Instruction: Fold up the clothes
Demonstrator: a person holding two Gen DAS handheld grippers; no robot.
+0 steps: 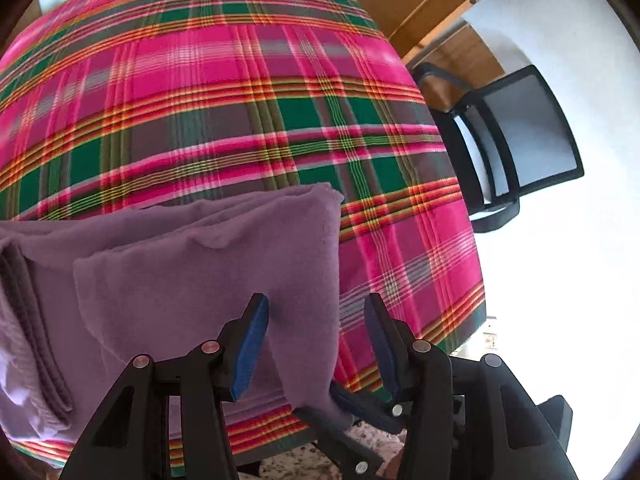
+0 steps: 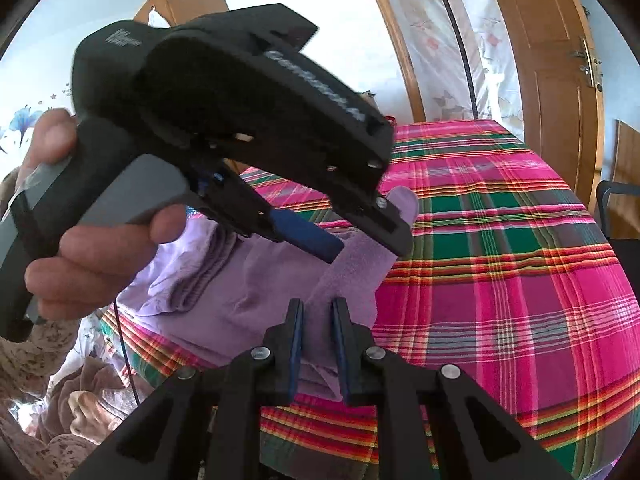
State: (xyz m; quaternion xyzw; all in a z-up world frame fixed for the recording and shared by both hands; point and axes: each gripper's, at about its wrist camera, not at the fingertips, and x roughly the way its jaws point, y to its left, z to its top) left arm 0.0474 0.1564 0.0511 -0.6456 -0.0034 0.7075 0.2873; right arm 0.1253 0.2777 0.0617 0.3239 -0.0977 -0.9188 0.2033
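Observation:
A purple fleece garment [image 1: 180, 272] lies partly folded on a table under a pink and green plaid cloth [image 1: 240, 100], near its front edge. My left gripper [image 1: 314, 304] stands open and points down over the garment. A raised flap of it hangs loosely between the blue pads [image 1: 252, 344], which do not pinch it. In the right wrist view the left gripper [image 2: 372, 246] is held by a hand [image 2: 100, 248], with the purple strip [image 2: 352, 272] running up between its fingers. My right gripper [image 2: 316, 304] is shut on the lower end of that strip. Its tips [image 1: 344, 400] show pinching the flap's corner.
A black chair [image 1: 520, 140] stands beside the table's right edge on a white floor. A wooden door [image 2: 540, 60] and a wooden cabinet [image 2: 188, 4] are behind the table. The plaid cloth [image 2: 500, 260] spreads to the right. A fluffy sleeve [image 2: 60, 400] is at the lower left.

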